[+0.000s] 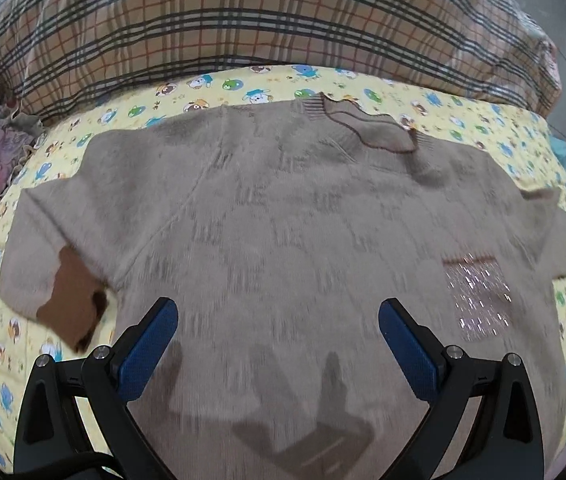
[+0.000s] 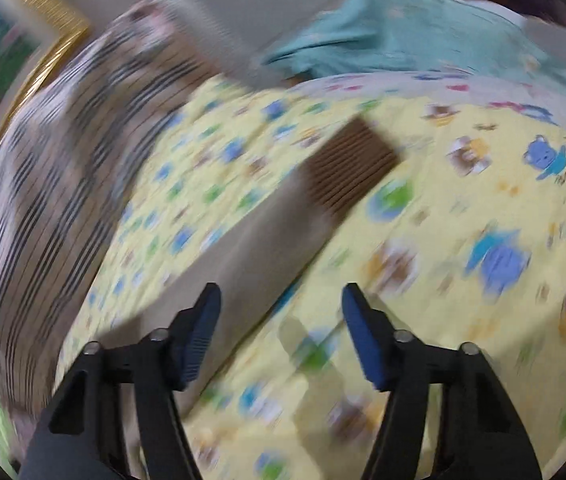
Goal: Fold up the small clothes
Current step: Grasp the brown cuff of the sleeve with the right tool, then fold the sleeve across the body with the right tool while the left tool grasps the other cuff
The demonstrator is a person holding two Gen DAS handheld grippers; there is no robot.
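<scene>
No fold made yet: I see the sweater (image 1: 283,220) flat on the bed (image 1: 83,128), sleeves out, both jaws released, grasping nothing.

Even, soft daylight; gripper shadows fall dark on the beige knitted sweater (image 1: 283,216). Left wrist view is slightly smeared, right wrist view heavily motion-blurred, both bulging with black vignetted corners.
</scene>
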